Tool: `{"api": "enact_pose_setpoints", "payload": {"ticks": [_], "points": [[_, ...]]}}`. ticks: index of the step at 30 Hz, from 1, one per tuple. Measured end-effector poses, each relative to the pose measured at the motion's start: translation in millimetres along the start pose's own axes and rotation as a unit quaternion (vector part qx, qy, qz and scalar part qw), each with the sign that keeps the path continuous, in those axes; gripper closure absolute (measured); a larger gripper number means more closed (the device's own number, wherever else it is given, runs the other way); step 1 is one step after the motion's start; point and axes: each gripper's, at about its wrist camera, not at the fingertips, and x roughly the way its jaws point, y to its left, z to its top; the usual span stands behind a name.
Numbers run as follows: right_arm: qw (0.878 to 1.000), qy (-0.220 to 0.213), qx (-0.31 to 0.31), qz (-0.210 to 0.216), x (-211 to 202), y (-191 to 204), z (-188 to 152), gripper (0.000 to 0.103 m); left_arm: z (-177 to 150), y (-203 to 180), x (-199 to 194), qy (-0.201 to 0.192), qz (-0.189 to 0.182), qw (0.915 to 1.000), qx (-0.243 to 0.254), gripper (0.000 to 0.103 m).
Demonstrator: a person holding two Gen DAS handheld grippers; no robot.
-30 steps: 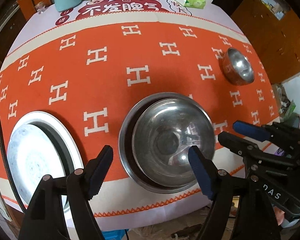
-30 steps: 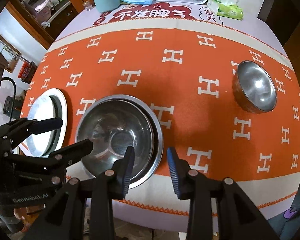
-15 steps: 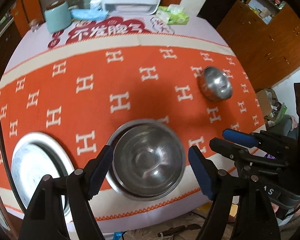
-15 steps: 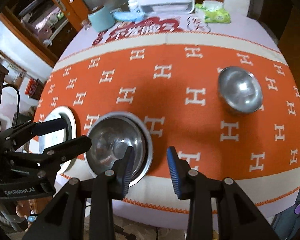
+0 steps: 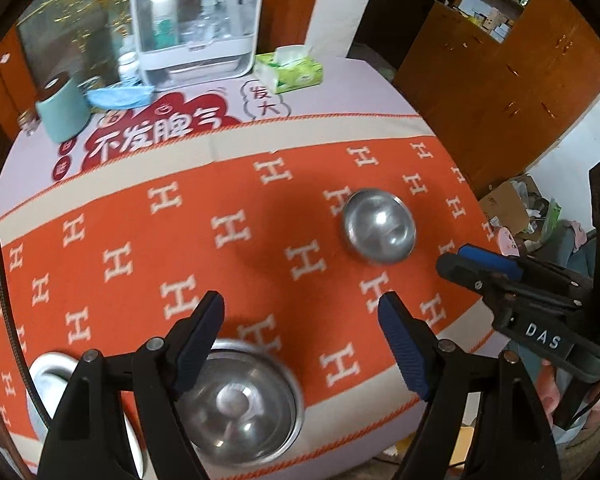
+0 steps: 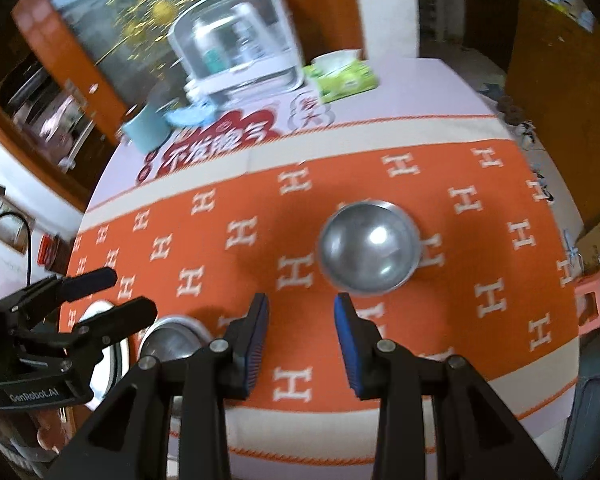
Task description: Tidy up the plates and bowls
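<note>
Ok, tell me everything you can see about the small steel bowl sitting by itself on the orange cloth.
The small shiny steel bowl is round with a thin rolled rim, empty, its inside catching bright highlights. It sits upright on the orange H-patterned tablecloth, apart from the other dishes. Nothing touches it except the cloth; both tongs are short of it.
</note>
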Motion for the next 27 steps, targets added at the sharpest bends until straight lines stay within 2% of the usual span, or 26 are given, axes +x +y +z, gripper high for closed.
{"api": "enact_pose_setpoints", "payload": {"ticks": [7, 14, 22, 27], "points": [[0.999, -0.006, 0.05, -0.019, 12.3, -54.7, 27.4, 0.069, 37.7, -23.1, 54.3, 0.015, 0.001, 0.9999, -0.003, 0.025], [0.996, 0.022, 0.085, -0.023, 45.6, -97.5, 39.7, 0.069, 59.2, -37.3, 113.9, 0.05, -0.007, 0.9987, -0.013, 0.025], [0.993, 0.071, 0.097, -0.019, 91.0, -121.7, 37.7, 0.069, 69.7, -43.8, 171.6, 0.091, 0.003, 0.9957, -0.015, 0.025], [0.991, 0.087, 0.097, -0.01, 110.2, -126.4, 38.9, 0.069, 69.5, -43.9, 191.6, 0.107, 0.01, 0.9941, -0.012, 0.025]]}}
